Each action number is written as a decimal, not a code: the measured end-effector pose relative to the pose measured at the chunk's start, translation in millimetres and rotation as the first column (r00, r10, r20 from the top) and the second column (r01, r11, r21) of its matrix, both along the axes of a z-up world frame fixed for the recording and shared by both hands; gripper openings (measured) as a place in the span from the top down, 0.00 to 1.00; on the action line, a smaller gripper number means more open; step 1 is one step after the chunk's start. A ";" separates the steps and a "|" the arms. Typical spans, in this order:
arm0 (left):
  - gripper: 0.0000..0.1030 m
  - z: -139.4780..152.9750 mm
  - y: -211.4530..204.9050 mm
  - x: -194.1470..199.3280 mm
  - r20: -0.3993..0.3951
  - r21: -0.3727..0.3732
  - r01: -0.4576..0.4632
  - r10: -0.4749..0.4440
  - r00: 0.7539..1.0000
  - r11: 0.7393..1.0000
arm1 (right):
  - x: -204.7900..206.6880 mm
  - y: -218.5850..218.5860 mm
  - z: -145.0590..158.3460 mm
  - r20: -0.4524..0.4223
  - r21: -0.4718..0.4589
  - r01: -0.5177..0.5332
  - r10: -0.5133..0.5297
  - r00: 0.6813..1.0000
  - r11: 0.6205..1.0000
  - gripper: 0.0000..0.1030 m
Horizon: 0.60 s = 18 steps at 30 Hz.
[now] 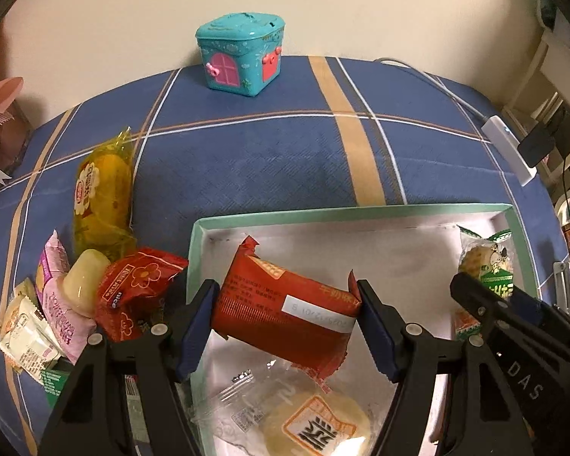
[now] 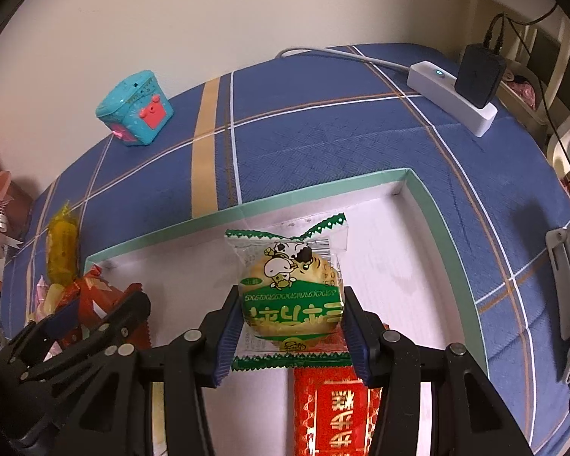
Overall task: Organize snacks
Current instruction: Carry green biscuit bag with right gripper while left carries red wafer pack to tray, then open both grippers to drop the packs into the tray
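Red snack pack [image 1: 285, 304] between left claw [image 1: 287, 326] pads.

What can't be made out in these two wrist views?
- Left wrist view: the pale round cake is cut off by the bottom edge; its label is only partly legible.
- Left wrist view: the snack pile beside the box overlaps, and the left claw, holding the red packet, hides its lower packets.
- Right wrist view: the red pack under the right claw, which grips the green cookie pack, runs off the bottom edge.
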<state>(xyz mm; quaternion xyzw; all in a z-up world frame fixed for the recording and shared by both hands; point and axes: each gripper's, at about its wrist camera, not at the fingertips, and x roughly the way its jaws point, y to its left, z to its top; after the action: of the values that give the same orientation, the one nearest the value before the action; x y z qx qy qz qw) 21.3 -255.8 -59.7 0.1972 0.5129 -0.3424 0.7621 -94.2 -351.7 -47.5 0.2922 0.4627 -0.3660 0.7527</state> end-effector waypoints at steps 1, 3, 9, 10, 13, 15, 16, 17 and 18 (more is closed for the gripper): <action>0.29 -1.6 -0.4 1.3 0.000 -0.002 -0.001 0.001 1.000 1.000 | 0.9 -1.1 -1.2 -0.001 0.000 -0.001 0.001 1.000 1.000 0.49; 0.29 -4.1 -1.2 2.2 -0.002 -0.002 -0.001 0.001 1.000 1.000 | 2.3 -2.7 -3.6 -0.006 -0.001 -0.003 0.003 1.000 1.000 0.49; 0.29 -10.5 -5.1 3.3 -0.002 0.011 0.007 -0.007 1.000 1.000 | 3.8 -6.5 -8.8 -0.013 -0.001 -0.001 0.001 1.000 1.000 0.49; 0.29 -11.2 -5.4 2.8 0.001 0.015 0.007 -0.007 1.000 1.000 | 4.0 -6.9 -9.4 -0.017 0.003 0.001 -0.001 1.000 1.000 0.48; 0.29 -10.7 -5.0 0.9 0.003 0.018 0.009 -0.009 1.000 1.000 | 3.8 -6.3 -8.3 -0.027 -0.006 0.005 -0.005 1.000 1.000 0.44; 0.28 -9.7 -4.3 1.6 -0.002 0.016 0.007 -0.007 1.000 1.000 | 3.2 -6.7 -6.1 -0.030 -0.013 0.009 -0.009 1.000 1.000 0.41; 0.28 -8.9 -3.8 1.7 -0.002 0.015 0.006 -0.006 1.000 1.000 | 2.6 -6.9 -4.8 -0.028 -0.013 0.011 -0.012 1.000 1.000 0.40; 0.28 -7.4 -3.2 2.1 0.002 0.015 0.005 -0.005 1.000 1.000 | 2.3 -7.1 -3.2 -0.026 -0.012 0.013 -0.013 1.000 1.000 0.39; 0.28 -5.2 -2.4 2.0 0.006 0.015 0.004 -0.004 1.000 1.000 | 2.2 -7.1 -2.1 -0.024 -0.013 0.012 -0.013 1.000 1.000 0.38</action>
<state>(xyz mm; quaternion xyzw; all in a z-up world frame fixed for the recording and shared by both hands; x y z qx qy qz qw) 23.3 -258.1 -64.9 0.2047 0.5128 -0.3395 0.7615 -92.0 -358.8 -49.6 0.2860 0.4674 -0.3770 0.7467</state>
